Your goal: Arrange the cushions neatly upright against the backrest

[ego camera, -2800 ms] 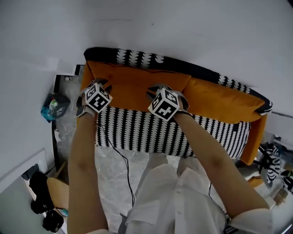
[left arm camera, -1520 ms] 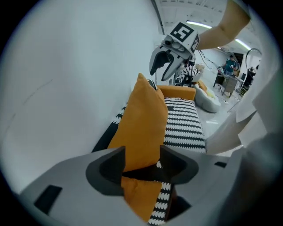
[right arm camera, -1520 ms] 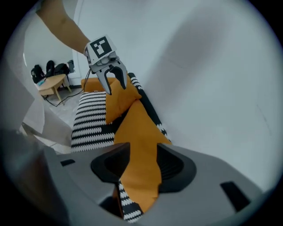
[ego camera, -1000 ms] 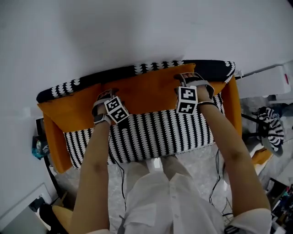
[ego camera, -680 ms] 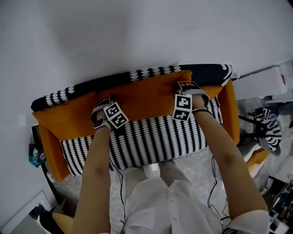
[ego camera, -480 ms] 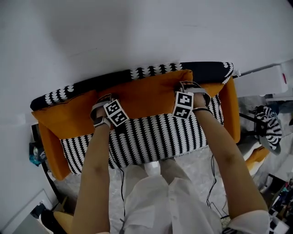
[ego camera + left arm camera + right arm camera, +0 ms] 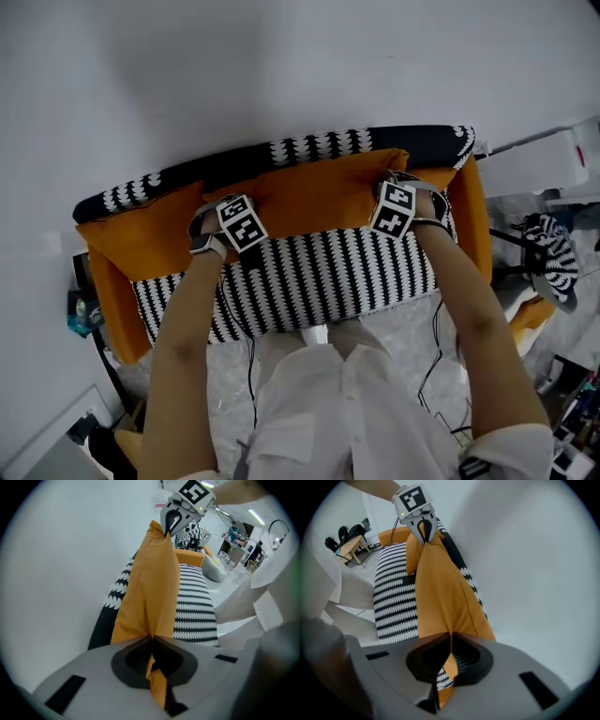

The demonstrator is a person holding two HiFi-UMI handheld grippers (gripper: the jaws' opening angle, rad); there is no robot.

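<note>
Left gripper (image 7: pixel 151 641) has just been closing, and it's clamped tight on a fold of orange fabric, one top corner of the orange cushion (image 7: pixel 319 192). Right gripper (image 7: pixel 451 638), same story: jaws just closed, pressed together on the opposite top corner. So I've got this cushion by its upper edge at both ends, with both grippers pointing steeply down at it.

Under my wrists, in front of the backrest (image 7: pixel 309 148), runs the striped seat (image 7: pixel 309 272). The cushion stands on it, right against the backrest, its top edge up near the backrest's top. A second orange cushion (image 7: pixel 141 230) leans along the backrest's left stretch, and its end seems to meet the one I'm holding. Beyond the backrest there's only white wall (image 7: pixel 281 66).

Now the worry: these are thin pinches of cover, not stuffing. If I tug too hard, fabric could slide out of a jaw and that end would flop forward off the backrest. If my hands move unevenly, it settles crooked. If I push too far, it could tip over the backrest toward the wall.

Writing? Nothing legible: just black-and-white squares on each marker cube (image 7: pixel 242 223), no brand, no label.
</note>
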